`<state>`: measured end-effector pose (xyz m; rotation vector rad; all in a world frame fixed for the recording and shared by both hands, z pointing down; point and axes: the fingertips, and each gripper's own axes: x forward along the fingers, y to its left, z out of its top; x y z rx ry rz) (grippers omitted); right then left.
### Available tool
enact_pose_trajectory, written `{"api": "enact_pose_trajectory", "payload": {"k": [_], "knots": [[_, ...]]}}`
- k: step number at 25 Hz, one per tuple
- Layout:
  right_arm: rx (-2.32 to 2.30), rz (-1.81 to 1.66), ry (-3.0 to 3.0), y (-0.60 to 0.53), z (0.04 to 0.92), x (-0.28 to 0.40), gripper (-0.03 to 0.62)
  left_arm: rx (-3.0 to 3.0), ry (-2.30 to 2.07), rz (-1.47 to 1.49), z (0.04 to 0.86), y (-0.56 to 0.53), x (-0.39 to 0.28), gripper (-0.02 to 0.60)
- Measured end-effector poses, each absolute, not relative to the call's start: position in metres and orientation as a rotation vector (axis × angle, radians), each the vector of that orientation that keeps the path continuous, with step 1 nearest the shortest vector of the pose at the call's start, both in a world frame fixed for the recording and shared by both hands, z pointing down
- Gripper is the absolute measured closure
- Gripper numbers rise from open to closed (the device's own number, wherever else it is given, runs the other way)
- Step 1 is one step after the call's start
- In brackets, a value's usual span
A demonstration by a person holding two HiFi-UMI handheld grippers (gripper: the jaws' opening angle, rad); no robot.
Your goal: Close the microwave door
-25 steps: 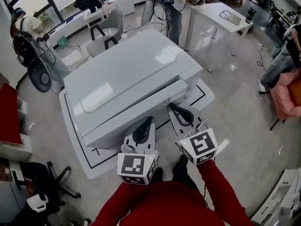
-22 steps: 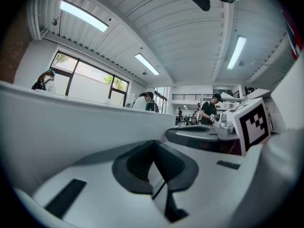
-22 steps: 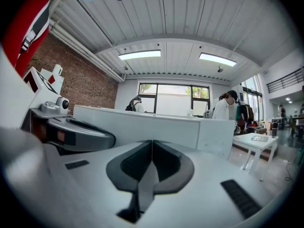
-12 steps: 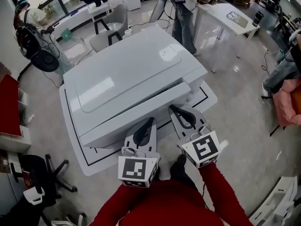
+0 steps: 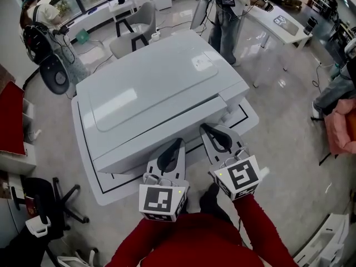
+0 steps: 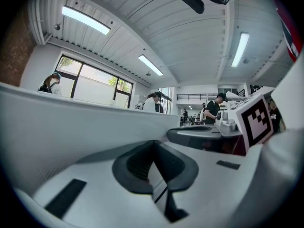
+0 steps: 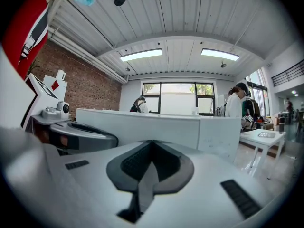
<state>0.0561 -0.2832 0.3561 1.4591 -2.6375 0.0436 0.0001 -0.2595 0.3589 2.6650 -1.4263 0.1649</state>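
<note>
A large white box-shaped appliance [image 5: 150,96] stands on a white platform with a black outline [image 5: 89,177]; from above I see its flat top and no open door. My left gripper [image 5: 177,143] is shut and empty, its tip just short of the appliance's front face. My right gripper [image 5: 206,128] is also shut and empty, beside the front right corner. The left gripper view has the shut jaws [image 6: 153,142] level with the white wall [image 6: 71,122]. In the right gripper view the shut jaws [image 7: 152,144] face the white box [image 7: 161,125].
People stand behind the appliance [image 5: 225,15] and at the far left [image 5: 41,21]. A white table [image 5: 278,24] is at the back right, grey chairs [image 5: 136,29] at the back, an office chair [image 5: 47,207] at the lower left, a pink seat [image 5: 342,127] on the right.
Both grippers and the white appliance stand as before. The head view has shifted slightly, and the people at the back have moved a little.
</note>
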Motion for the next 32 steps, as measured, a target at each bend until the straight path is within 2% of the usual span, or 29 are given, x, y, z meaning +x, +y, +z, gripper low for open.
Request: {"api": "enact_pose_trajectory", "payload": {"k": [32], "knots": [[1.480,0.088,-2.680,-0.282,0.348,0.063,0.579,2.637,-1.348,0.177,0.381,-0.271,0.009,0.574]]}}
